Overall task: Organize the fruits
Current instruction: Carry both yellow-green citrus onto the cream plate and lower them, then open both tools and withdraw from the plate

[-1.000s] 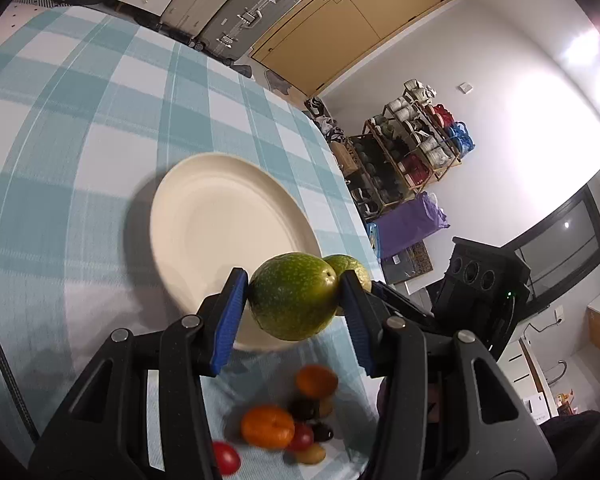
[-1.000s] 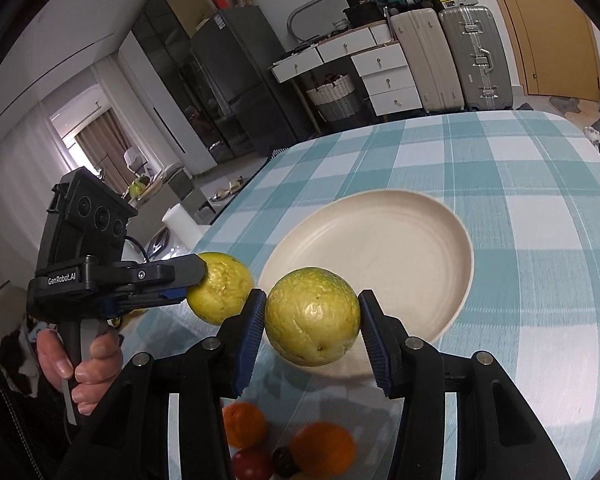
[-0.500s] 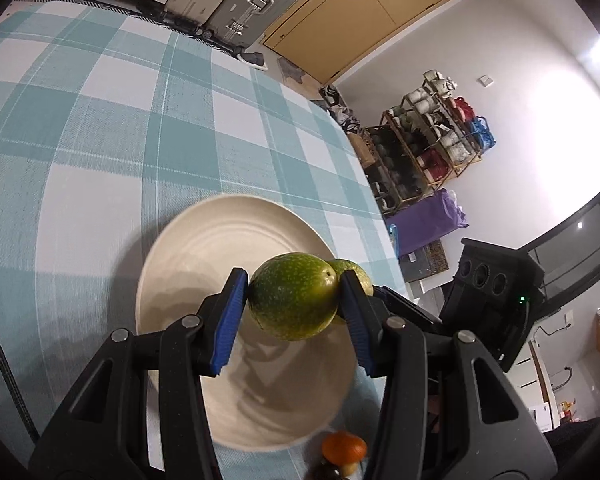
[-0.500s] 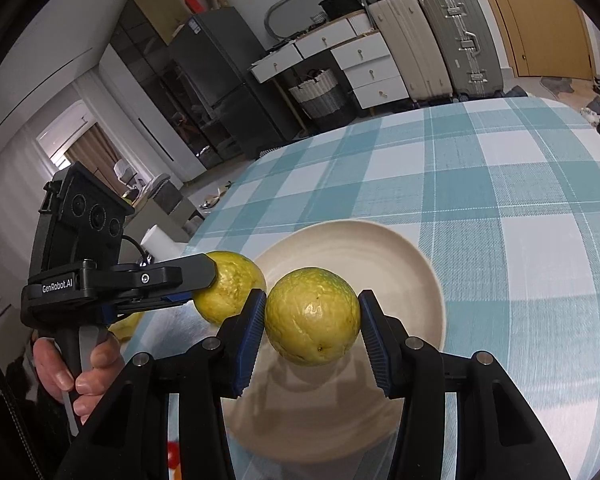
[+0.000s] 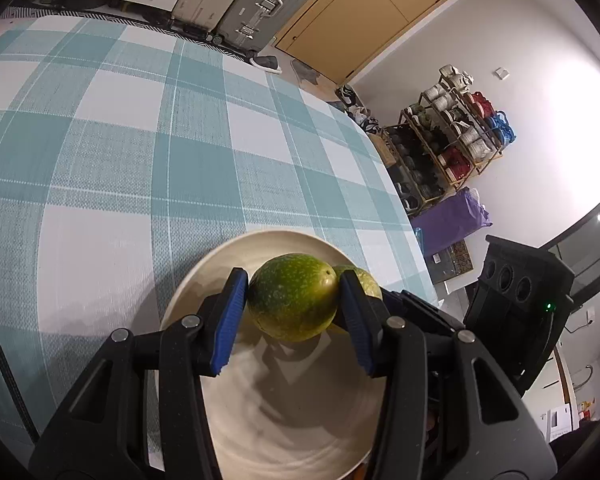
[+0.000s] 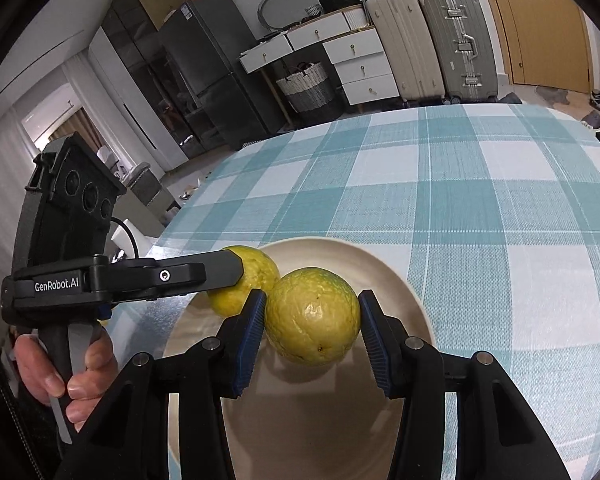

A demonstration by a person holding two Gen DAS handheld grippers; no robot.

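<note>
Both jaws clamp one fruit each, two fruits over one plate (image 5: 300, 420)

Your left gripper (image 6: 236, 280) is matte black, marked "GenRobot.AI" in white, with silver screws, a black cable and 3 round ports. Your jaws carry ribbed blue pads (image 6: 252, 336).

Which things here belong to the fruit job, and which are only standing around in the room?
Belong to the job:
- left gripper, holding the green fruit
- right gripper, holding the yellow fruit
- plate

Only standing around:
- suitcases
- shoe rack
- laundry basket
</note>
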